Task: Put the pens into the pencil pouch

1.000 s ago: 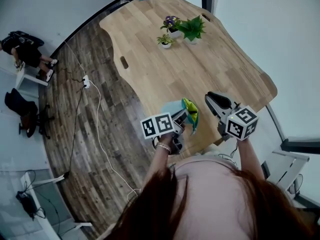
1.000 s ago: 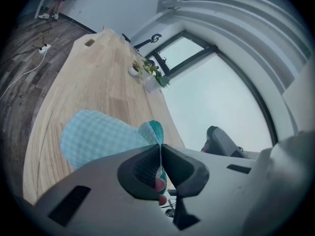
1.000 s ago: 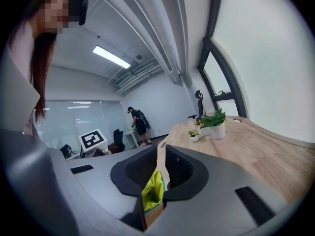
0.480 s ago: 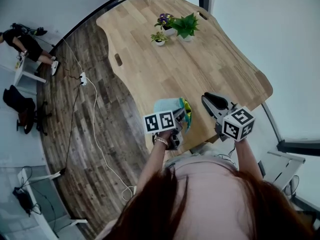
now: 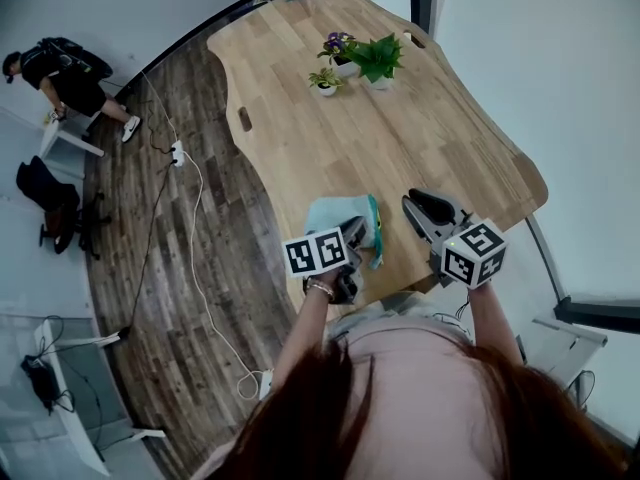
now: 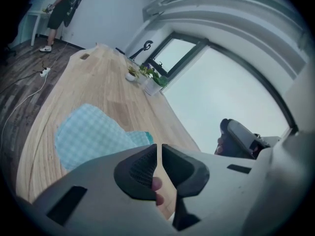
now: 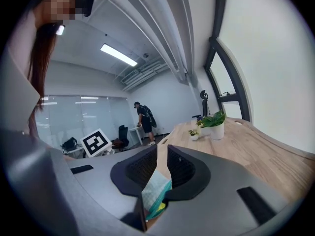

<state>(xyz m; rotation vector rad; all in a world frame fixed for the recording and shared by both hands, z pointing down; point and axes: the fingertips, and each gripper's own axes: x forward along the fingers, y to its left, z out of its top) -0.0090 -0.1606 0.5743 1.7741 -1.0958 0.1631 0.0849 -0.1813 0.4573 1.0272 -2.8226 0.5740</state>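
The pencil pouch (image 5: 338, 215), light blue checked cloth with a green and yellow edge, lies on the wooden table (image 5: 430, 128) near its front edge. My left gripper (image 5: 354, 232) hovers at the pouch's near side, jaws shut with only a hairline slit. In the left gripper view the pouch (image 6: 91, 134) lies ahead of the left gripper (image 6: 159, 149), not between its jaws. My right gripper (image 5: 413, 202) is to the pouch's right, apart from it. In the right gripper view the right gripper (image 7: 162, 150) has its jaws a little apart, and the pouch (image 7: 156, 193) shows through the gap. No pen is visible.
Three small potted plants (image 5: 360, 60) stand at the far middle of the table. A person (image 5: 65, 68) bends over a white desk at the back left. A cable with a power strip (image 5: 177, 154) runs over the wooden floor. A dark chair (image 5: 45, 203) stands at the left.
The pouch, earlier propped up with its green and yellow mouth raised by the left gripper, now lies flatter on the table. Both grippers have shifted slightly.
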